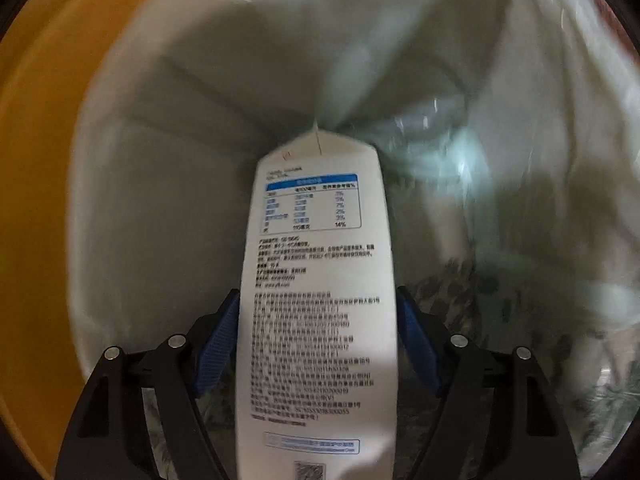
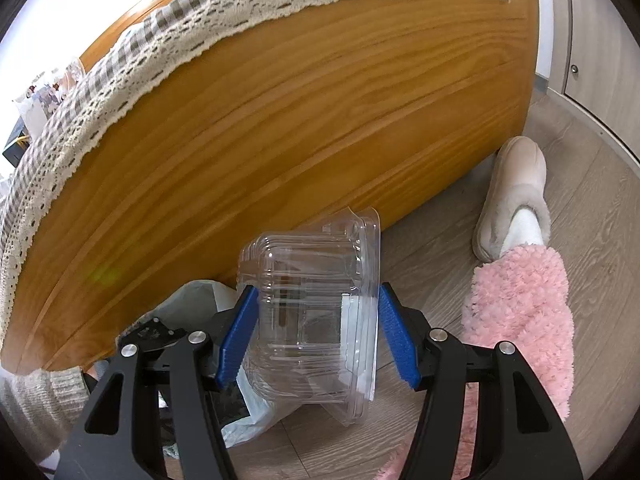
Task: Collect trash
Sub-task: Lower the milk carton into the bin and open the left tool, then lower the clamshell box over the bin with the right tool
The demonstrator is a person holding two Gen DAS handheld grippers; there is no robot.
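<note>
The left gripper (image 1: 318, 344) is clenched on a white milk carton (image 1: 316, 280), its blue pads (image 1: 218, 348) pressed against the two side faces, and holds the carton with its gabled top pointing down into a bin lined with a pale trash bag (image 1: 200, 120). The carton's facing panel carries a blue-framed nutrition table with a column of percentages, of which only "14%" on the last row reads clearly; below it run dense lines of small Chinese print too blurred to read, then a blue-bordered box and a QR code at the bottom edge. Crumpled clear plastic (image 1: 432, 128) lies deep in the bag, just beyond the carton's top. Only the right wrist view shows the room: the right gripper (image 2: 316, 332) grasps a clear plastic clamshell container (image 2: 312, 312) between its blue pads, unlabelled and empty as far as can be seen, held above a wood-look floor (image 2: 600, 220) beside an orange wooden cabinet (image 2: 300, 120) draped along its top edge with a checked, lace-trimmed cloth (image 2: 120, 68). A person's fluffy pink trouser leg (image 2: 520, 312) and beige slipper (image 2: 512, 192) stand at the right, near the cabinet's lower corner.
</note>
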